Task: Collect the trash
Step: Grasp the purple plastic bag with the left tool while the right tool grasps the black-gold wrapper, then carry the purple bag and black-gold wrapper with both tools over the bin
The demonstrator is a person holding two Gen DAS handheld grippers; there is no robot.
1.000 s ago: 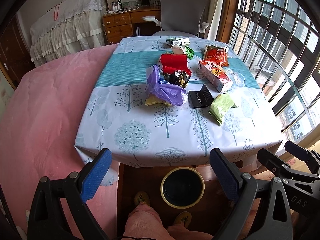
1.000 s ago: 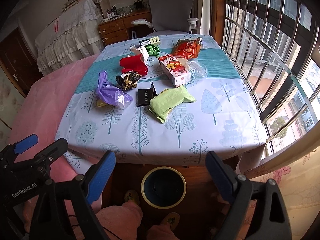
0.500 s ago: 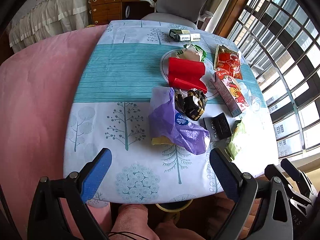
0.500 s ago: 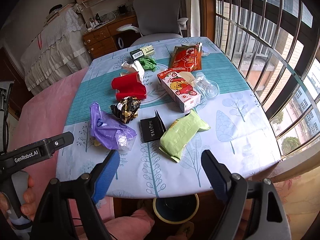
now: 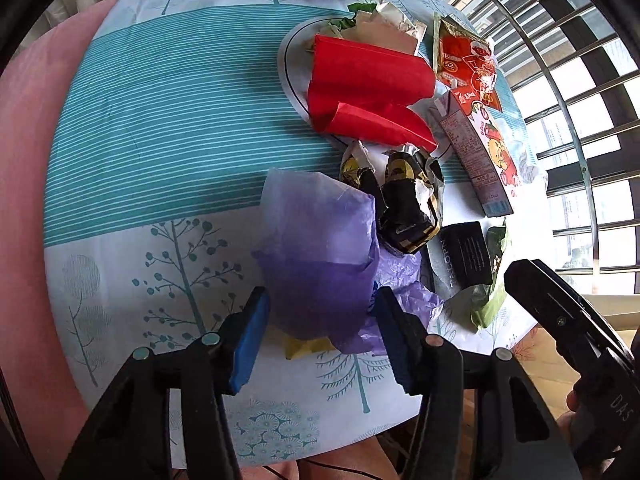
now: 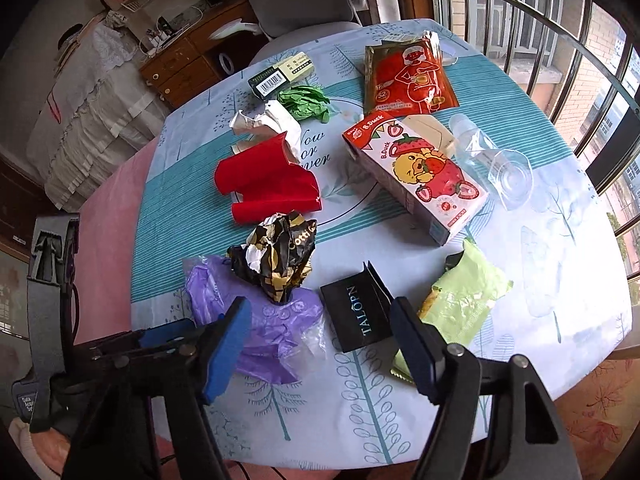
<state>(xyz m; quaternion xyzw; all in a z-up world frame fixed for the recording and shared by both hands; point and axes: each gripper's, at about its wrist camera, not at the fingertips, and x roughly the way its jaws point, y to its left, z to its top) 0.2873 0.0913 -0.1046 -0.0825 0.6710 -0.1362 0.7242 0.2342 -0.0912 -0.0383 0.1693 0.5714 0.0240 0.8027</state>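
Two blue-padded fingers of the left gripper (image 5: 318, 312) press against either side of the purple bag (image 5: 320, 248), holding it at the near part of the counter (image 5: 160, 120). To its right, the right gripper (image 6: 320, 344) hangs with its jaws wide apart and nothing between them, just above the black card sleeve (image 6: 356, 312) and the near end of the green packet (image 6: 464, 292). Just beyond the purple bag lies a crumpled black-and-gold wrapper (image 6: 280, 256), touching it. Farther back sits folded red paper (image 6: 268, 184), with a strawberry carton (image 6: 416, 180) to its right and a clear plastic cup (image 6: 500, 168) beside that. Farthest are crumpled white paper (image 6: 268, 120), a green scrap (image 6: 308, 102), a red pouch (image 6: 408, 76) and a small barcode box (image 6: 280, 74).
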